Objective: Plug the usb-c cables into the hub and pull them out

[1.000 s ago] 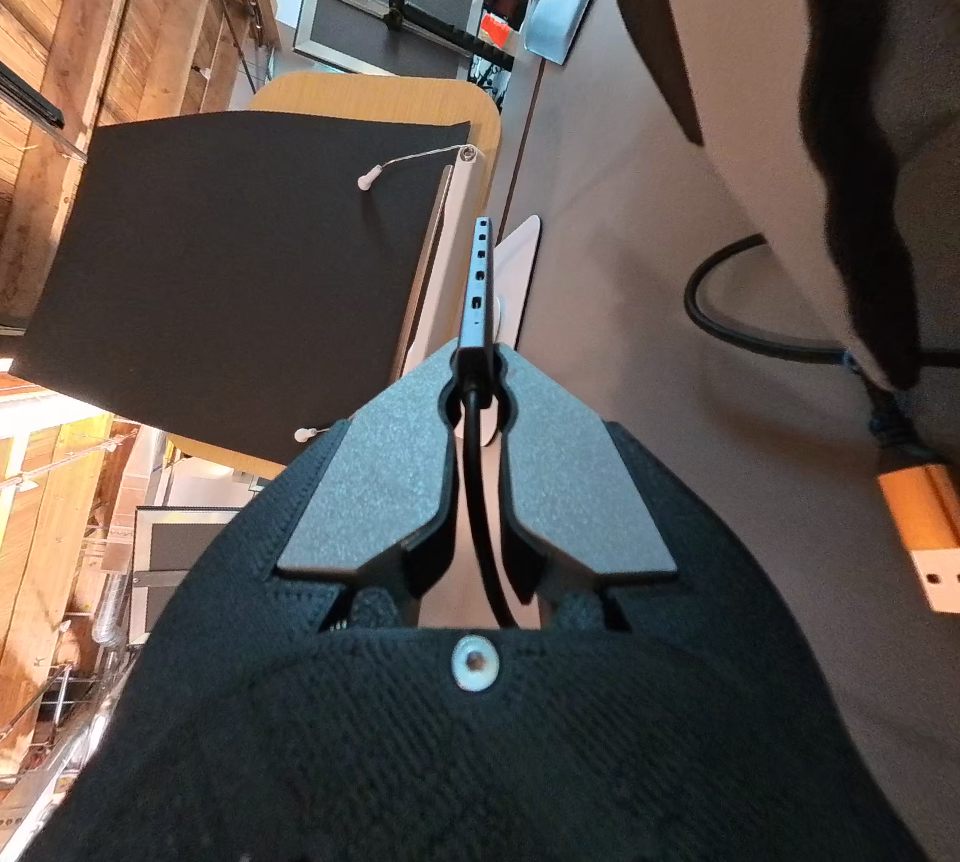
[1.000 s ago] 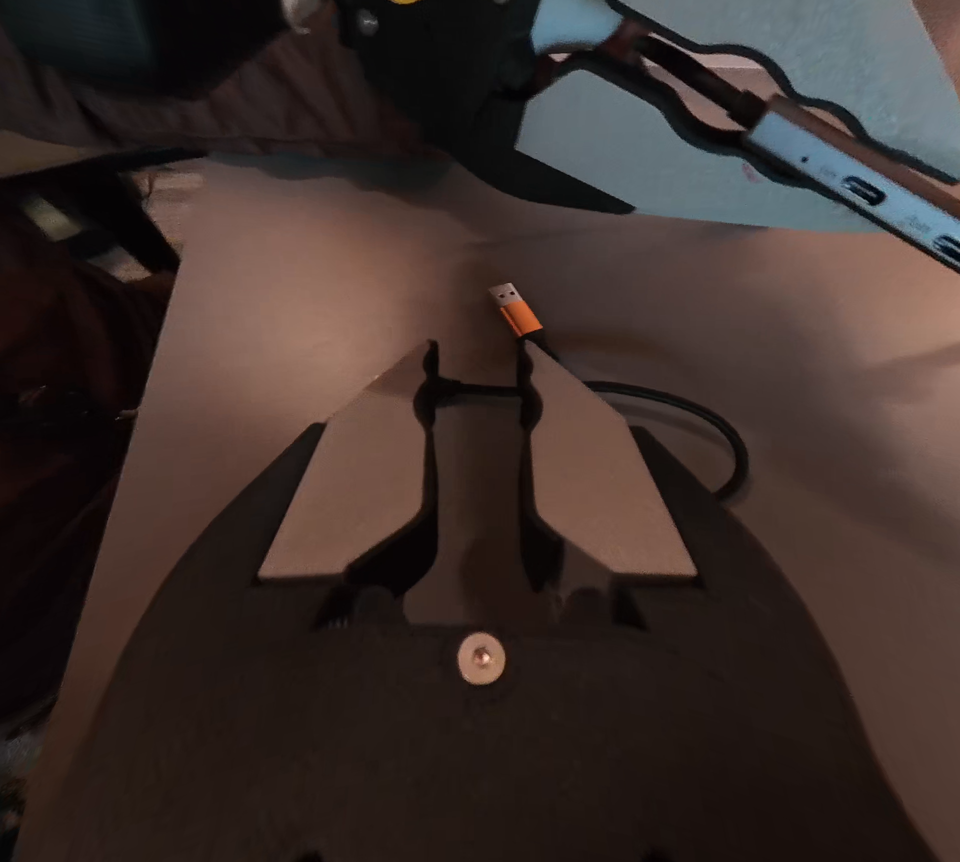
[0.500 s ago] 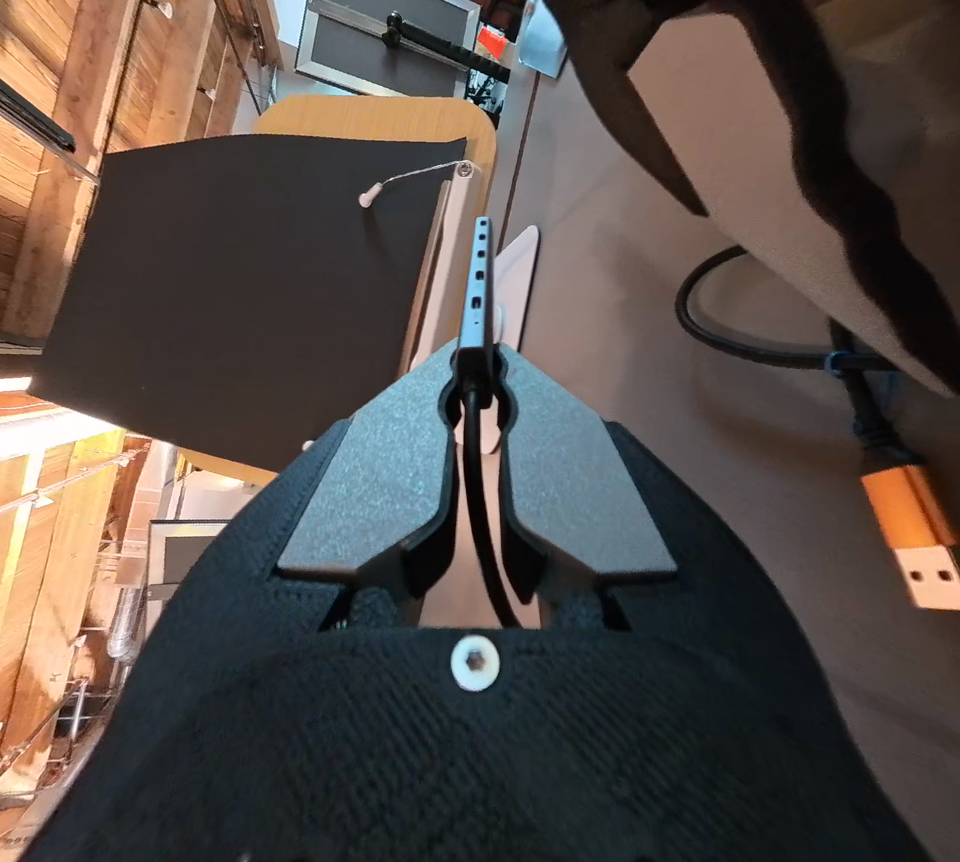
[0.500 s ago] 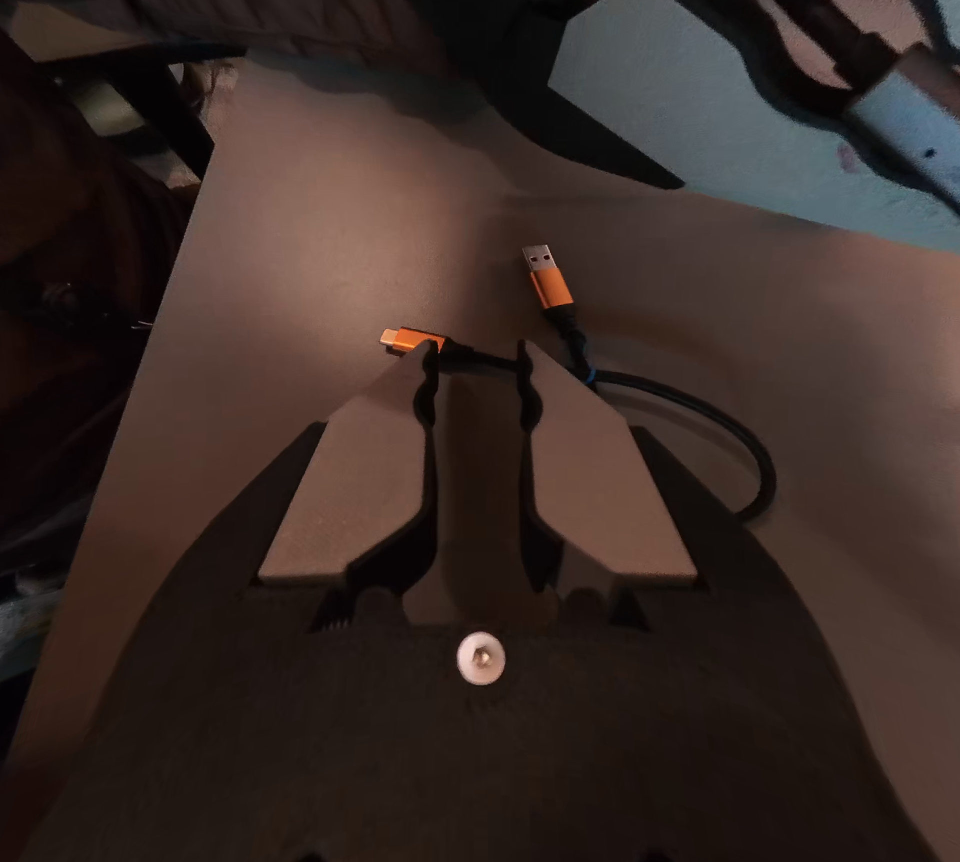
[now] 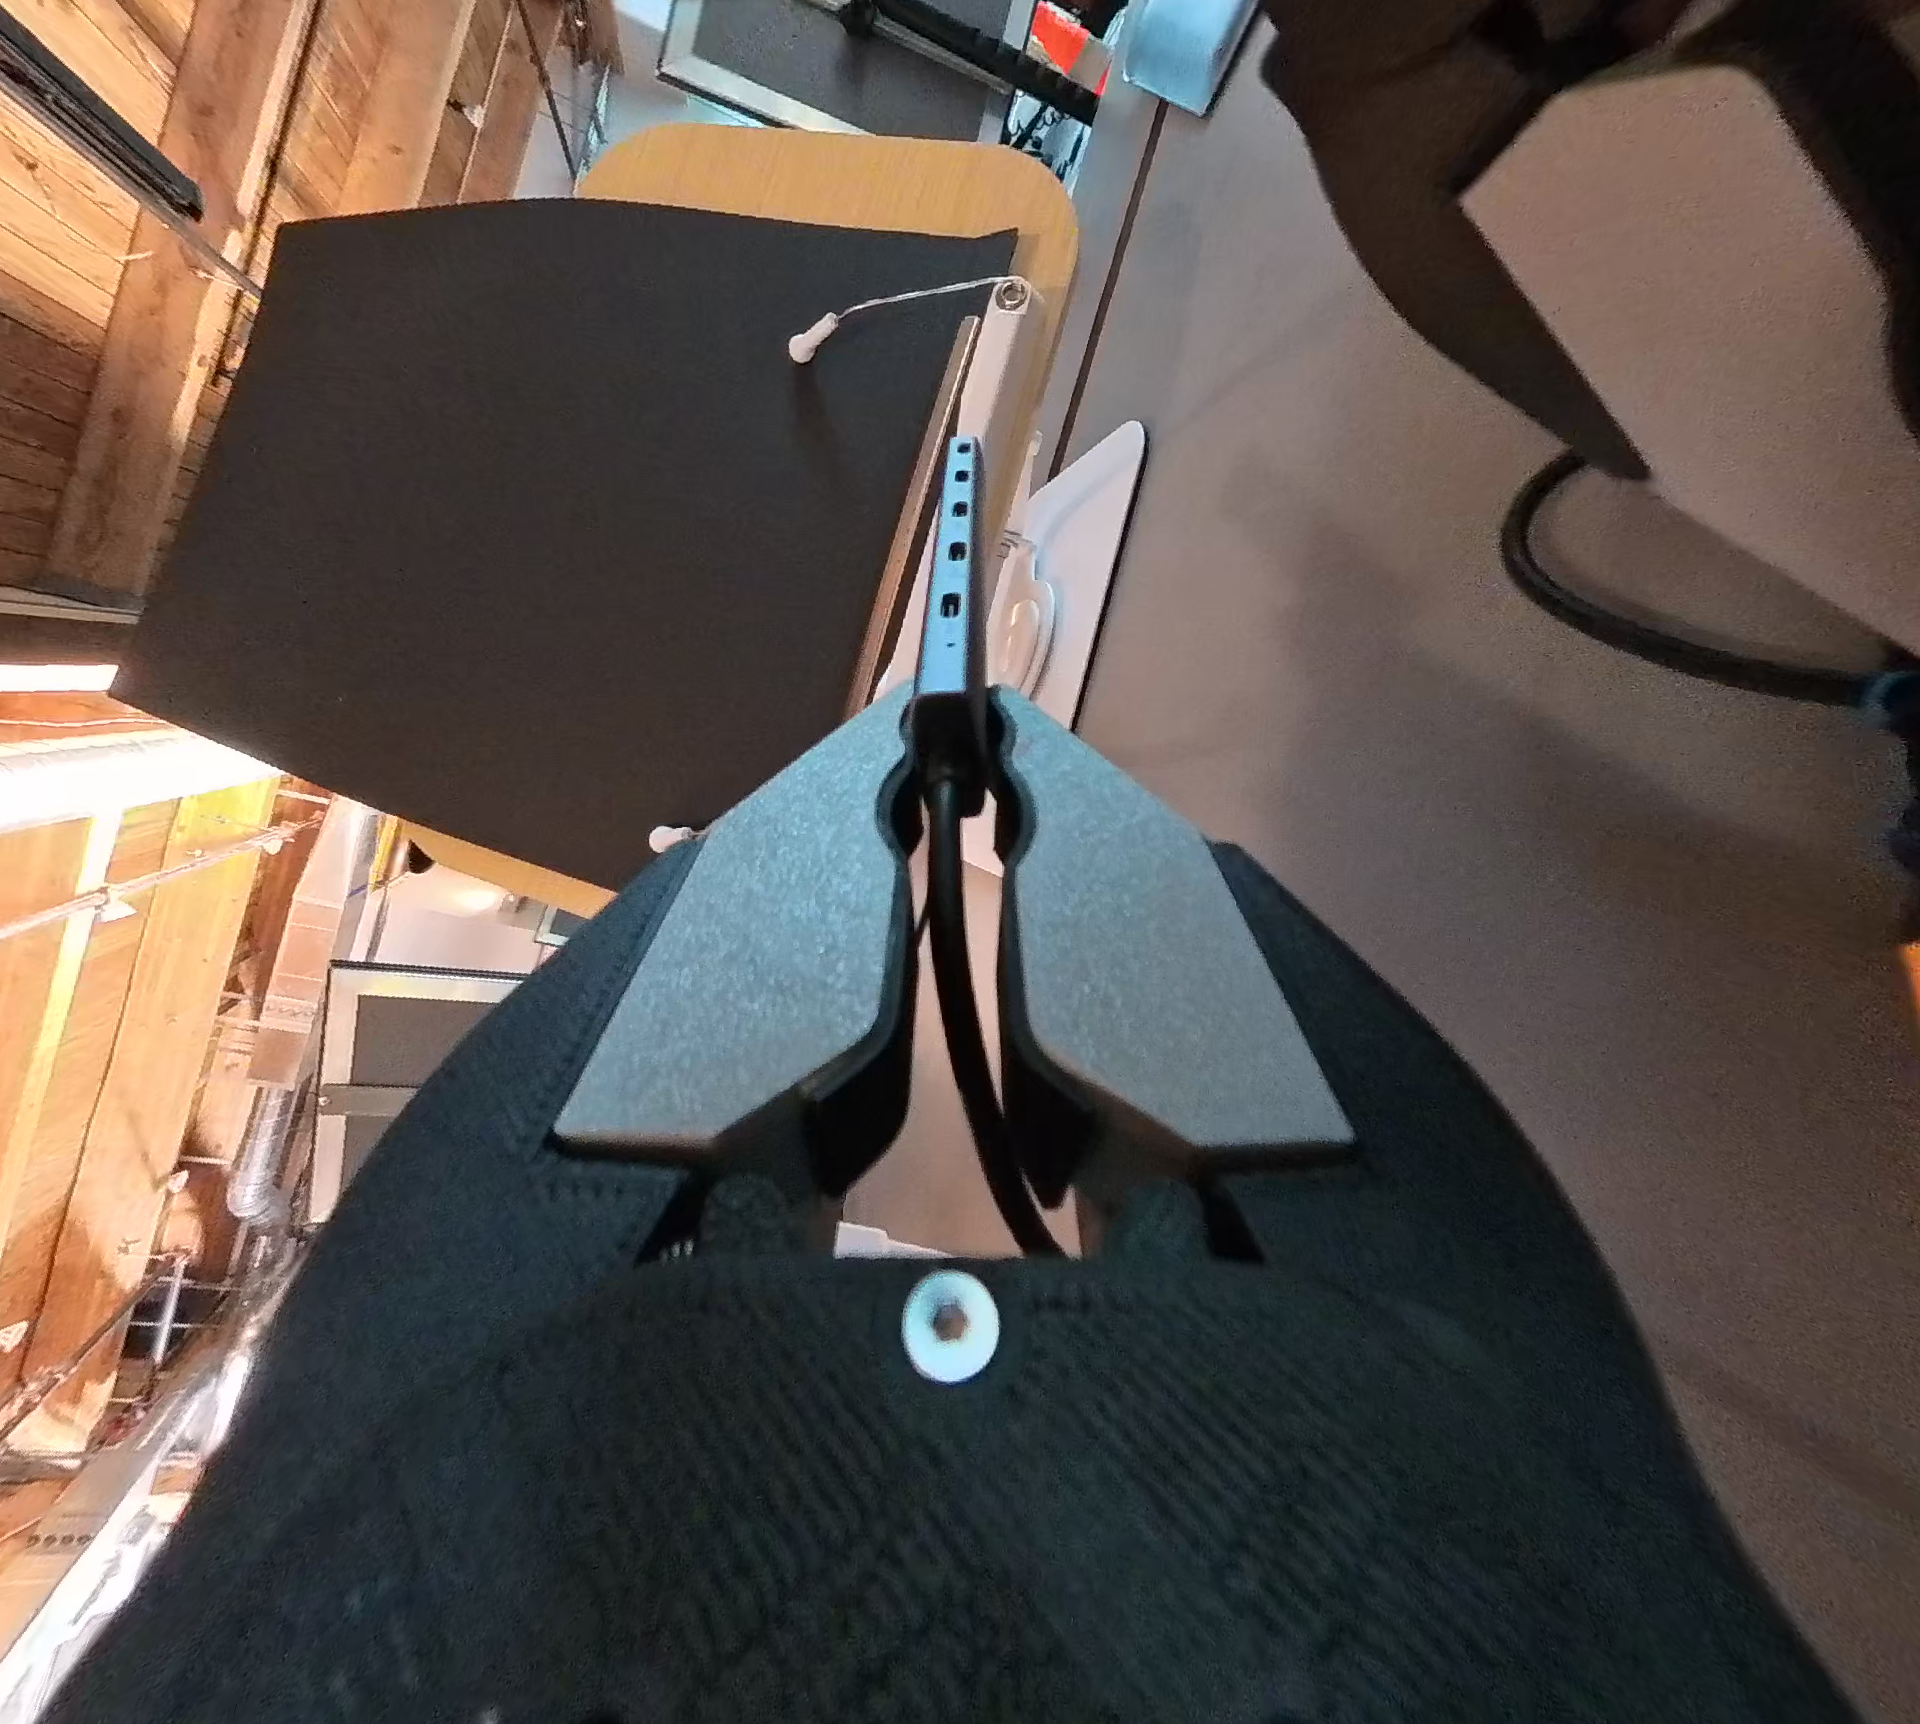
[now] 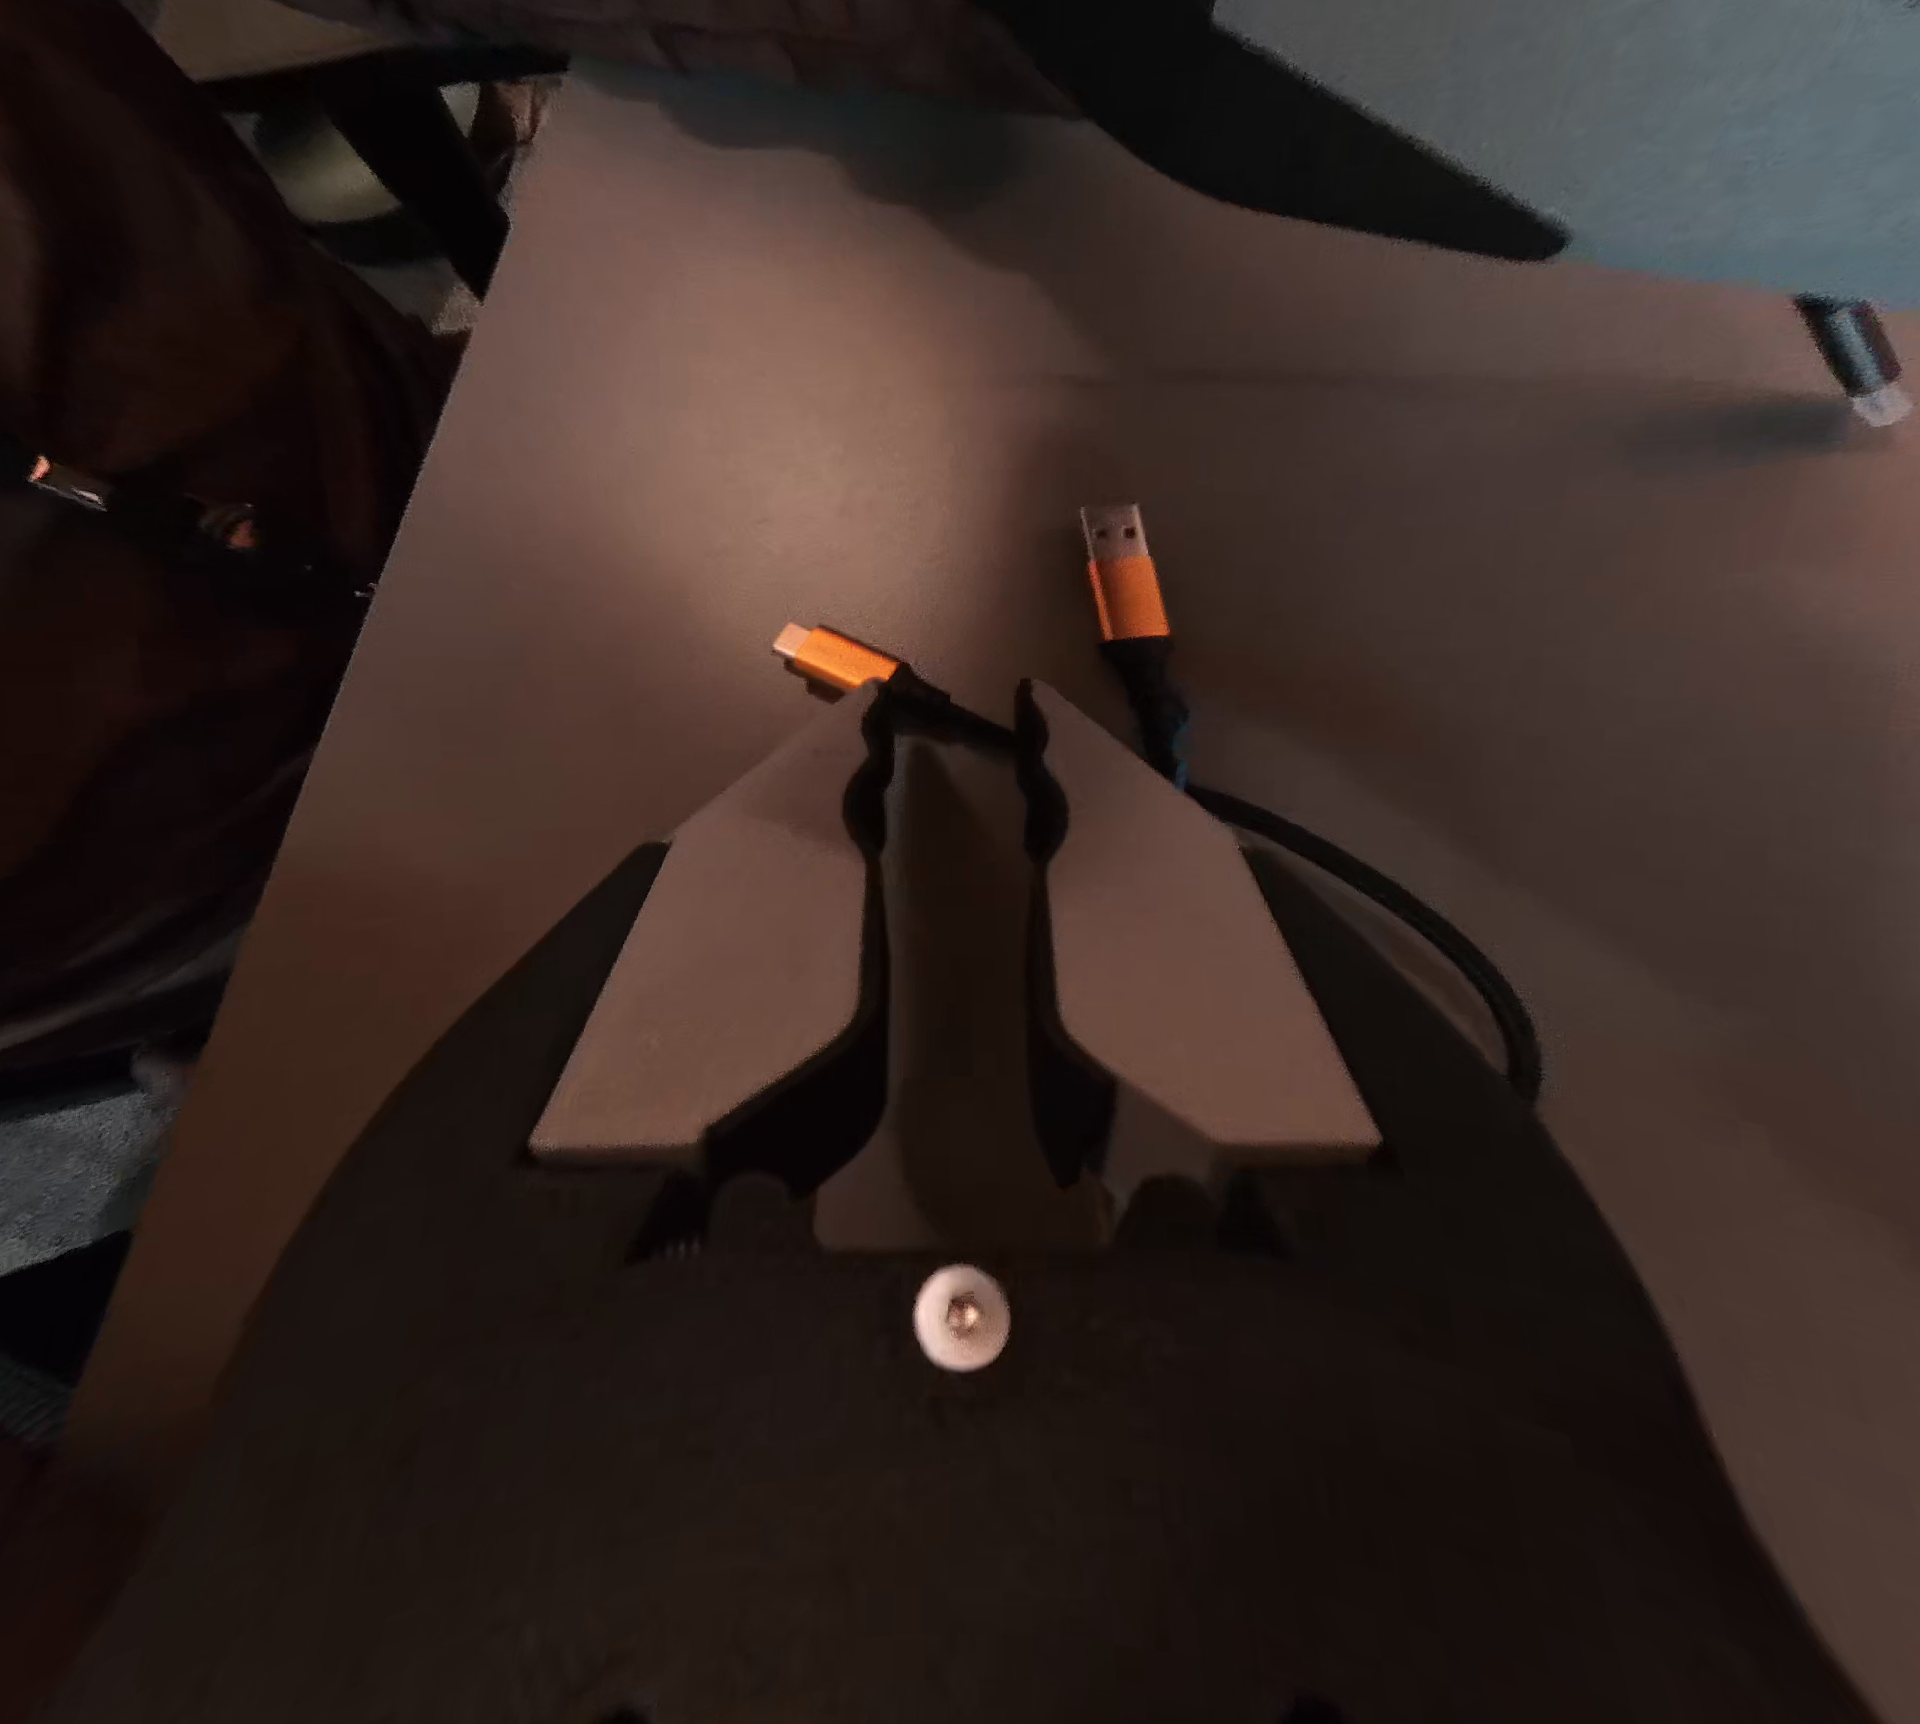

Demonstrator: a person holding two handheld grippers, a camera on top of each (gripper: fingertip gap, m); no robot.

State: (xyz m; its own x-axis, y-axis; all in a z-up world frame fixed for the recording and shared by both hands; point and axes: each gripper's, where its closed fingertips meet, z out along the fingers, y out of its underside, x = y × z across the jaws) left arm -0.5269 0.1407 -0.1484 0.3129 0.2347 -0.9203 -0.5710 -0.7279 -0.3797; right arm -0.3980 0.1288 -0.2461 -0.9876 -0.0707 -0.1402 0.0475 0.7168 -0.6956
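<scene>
Wood-plank walls and beams fill the left side of my left wrist view, with a big black board (image 5: 540, 469) leaning over a light wooden tabletop (image 5: 831, 162) further out, and a plain grey-brown table surface (image 5: 1351, 843) running down the right. My left gripper (image 5: 951, 744) is clamped tight on the near end of the hub (image 5: 958, 573), right where its own black lead (image 5: 961, 968) comes out and trails back between the fingers (image 5: 758, 978). That slim grey hub sticks straight out past the tips, edge-on to the camera, so I can see a row of small ports along its side, and nothing is plugged into any that I can see. A thick black cable (image 5: 1621, 625) loops over the table off to the right, partly under the blurry dark bulk of my other gripper up in the corner. Over in the right wrist view it's dim and kinda murky. My right gripper (image 6: 951, 713) is spread apart with nothing pinched in it, hovering low over the same table (image 6: 727, 448). The thin cable (image 6: 961, 718) crosses the gap right at the fingertips, but I can't tell whether it's touching either one. Its orange usb-c plug (image 6: 836, 658) lies just past the left fingertip, pointing up-left. Just beside the right fingertip sits the orange usb-a plug (image 6: 1122, 578), pointing away from me, and its braided black cable curves round behind that finger. Another dark plug (image 6: 1860, 365) shows blurry at the far right edge.
</scene>
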